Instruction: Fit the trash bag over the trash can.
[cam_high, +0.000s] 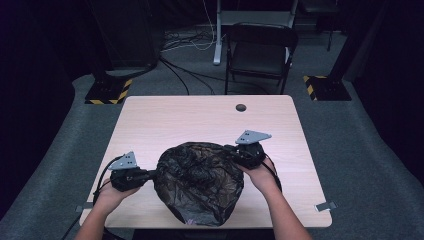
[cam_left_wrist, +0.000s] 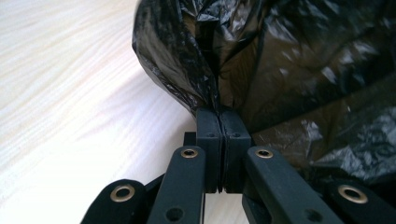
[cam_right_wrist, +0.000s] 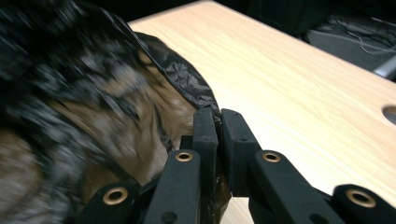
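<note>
A crumpled black plastic bag lies on the wooden table, toward its near edge, and serves as the landmark here.

At the bag's left side, the person's left hand comes in from the near edge with the forearm angled up and inward, holding the left gripper low and nearly level, pointed rightward into the bag's left edge. In the left gripper view its two jaws stand pressed together, with a gathered pleat of the black film pinched between the pads, and the bag rises above and to the right of them.

At the bag's upper right side, the right hand reaches in from the near edge, the forearm slanting up and leftward, and carries the right gripper aimed leftward at the bag's rim. In the right gripper view its jaws are closed on a thin fold of the bag, with bare tabletop beyond them to the right.
</note>
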